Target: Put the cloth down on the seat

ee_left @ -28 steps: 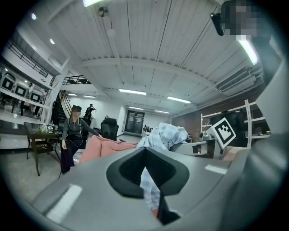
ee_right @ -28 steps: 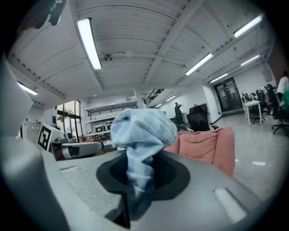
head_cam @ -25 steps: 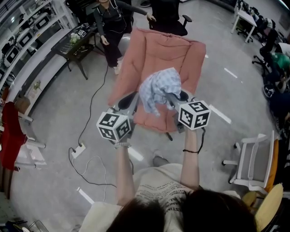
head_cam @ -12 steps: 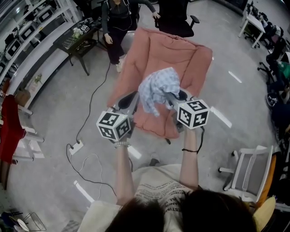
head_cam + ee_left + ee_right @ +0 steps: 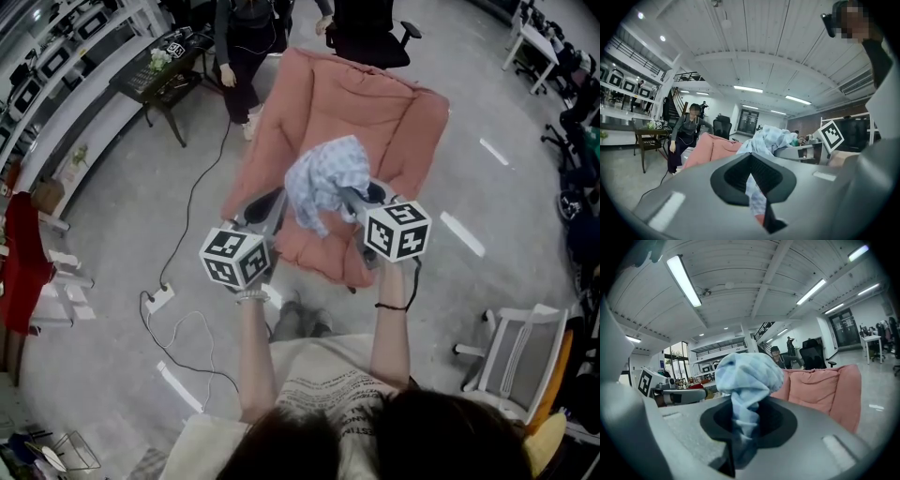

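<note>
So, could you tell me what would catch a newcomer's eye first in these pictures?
First comes the pale blue checked cloth, bunched up in mid-frame and pinched by the left gripper and the right gripper, each with its jaws shut on it. Just beneath it spreads the big pink armchair. Beyond the chair, a person stands beside a dark side table.

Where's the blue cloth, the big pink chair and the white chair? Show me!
cloth [image 5: 330, 173]: head view, on its bunched-up top.
pink chair [image 5: 361, 98]: head view, on the backrest cushion.
white chair [image 5: 521, 323]: head view, on its middle panel.
</note>
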`<action>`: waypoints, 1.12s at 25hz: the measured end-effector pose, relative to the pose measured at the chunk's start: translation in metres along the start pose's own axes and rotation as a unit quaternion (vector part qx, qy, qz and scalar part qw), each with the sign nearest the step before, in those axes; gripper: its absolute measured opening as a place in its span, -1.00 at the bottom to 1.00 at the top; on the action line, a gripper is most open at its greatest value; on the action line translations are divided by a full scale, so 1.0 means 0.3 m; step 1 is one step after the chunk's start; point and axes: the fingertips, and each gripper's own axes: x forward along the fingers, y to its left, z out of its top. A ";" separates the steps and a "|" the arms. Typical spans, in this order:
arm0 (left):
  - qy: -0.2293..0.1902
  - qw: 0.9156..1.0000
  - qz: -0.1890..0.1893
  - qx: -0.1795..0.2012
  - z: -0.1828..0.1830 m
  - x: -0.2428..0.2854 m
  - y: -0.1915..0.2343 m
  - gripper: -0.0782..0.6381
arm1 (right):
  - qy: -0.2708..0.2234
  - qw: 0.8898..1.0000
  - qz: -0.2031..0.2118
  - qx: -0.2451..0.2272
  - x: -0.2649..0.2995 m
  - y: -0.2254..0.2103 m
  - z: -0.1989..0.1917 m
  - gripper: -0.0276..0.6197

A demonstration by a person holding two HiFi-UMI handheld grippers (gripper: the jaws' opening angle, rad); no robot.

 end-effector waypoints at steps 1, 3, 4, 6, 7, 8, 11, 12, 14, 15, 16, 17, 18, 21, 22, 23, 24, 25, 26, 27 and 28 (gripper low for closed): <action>0.005 1.000 0.000 -0.001 -0.005 0.010 0.009 -0.77 | 0.003 1.000 -0.001 0.003 0.014 -0.007 -0.005 -0.65; 0.014 1.000 -0.004 -0.003 -0.017 0.028 0.033 -0.77 | 0.009 1.000 -0.004 0.009 0.044 -0.018 -0.018 -0.65; 0.016 1.000 -0.006 -0.004 -0.022 0.036 0.051 -0.77 | 0.011 1.000 -0.006 0.012 0.063 -0.021 -0.023 -0.65; 0.019 1.000 -0.009 -0.008 -0.028 0.054 0.097 -0.77 | 0.015 1.000 -0.009 0.014 0.112 -0.026 -0.031 -0.65; 0.020 1.000 -0.011 -0.010 -0.032 0.064 0.120 -0.77 | 0.018 1.000 -0.010 0.015 0.136 -0.029 -0.034 -0.65; 0.022 1.000 -0.014 -0.013 -0.037 0.076 0.138 -0.77 | 0.020 1.000 -0.013 0.015 0.156 -0.033 -0.038 -0.65; 0.033 0.999 -0.028 -0.012 -0.045 0.126 0.175 -0.77 | 0.021 0.999 -0.023 0.021 0.200 -0.060 -0.040 -0.65; 0.036 0.999 -0.033 -0.012 -0.046 0.141 0.189 -0.77 | 0.021 0.999 -0.027 0.024 0.217 -0.067 -0.040 -0.65; 0.042 0.998 -0.041 -0.015 -0.051 0.164 0.228 -0.77 | 0.025 0.999 -0.033 0.028 0.257 -0.073 -0.047 -0.65; 0.046 0.998 -0.045 -0.017 -0.055 0.175 0.251 -0.77 | 0.027 0.999 -0.037 0.029 0.279 -0.074 -0.052 -0.65; 0.049 0.997 -0.049 -0.020 -0.060 0.187 0.273 -0.77 | 0.030 0.998 -0.041 0.031 0.301 -0.075 -0.056 -0.65; 0.052 0.997 -0.054 -0.024 -0.064 0.200 0.294 -0.77 | 0.033 0.998 -0.045 0.032 0.323 -0.079 -0.059 -0.65; 0.055 0.996 -0.059 -0.029 -0.066 0.215 0.311 -0.77 | 0.036 0.998 -0.049 0.035 0.343 -0.085 -0.062 -0.65; 0.068 0.995 -0.073 -0.031 -0.082 0.267 0.355 -0.77 | 0.041 0.996 -0.063 0.044 0.395 -0.119 -0.069 -0.65; 0.075 0.994 -0.078 -0.028 -0.091 0.283 0.368 -0.77 | 0.043 0.996 -0.068 0.047 0.409 -0.131 -0.075 -0.64; 0.080 0.993 -0.084 -0.028 -0.099 0.299 0.380 -0.77 | 0.044 0.995 -0.074 0.049 0.422 -0.143 -0.081 -0.64; 0.083 0.992 -0.090 -0.031 -0.105 0.315 0.391 -0.77 | 0.046 0.994 -0.081 0.052 0.435 -0.155 -0.088 -0.65; 0.085 0.991 -0.097 -0.036 -0.110 0.330 0.402 -0.77 | 0.047 0.994 -0.087 0.055 0.447 -0.167 -0.094 -0.65; 0.087 0.990 -0.103 -0.040 -0.116 0.342 0.413 -0.77 | 0.048 0.993 -0.093 0.058 0.458 -0.176 -0.102 -0.64; 0.090 0.989 -0.108 -0.042 -0.124 0.352 0.422 -0.77 | 0.049 0.992 -0.099 0.062 0.468 -0.184 -0.110 -0.64; 0.095 0.988 -0.112 -0.042 -0.133 0.360 0.431 -0.77 | 0.050 0.991 -0.104 0.067 0.477 -0.190 -0.120 -0.65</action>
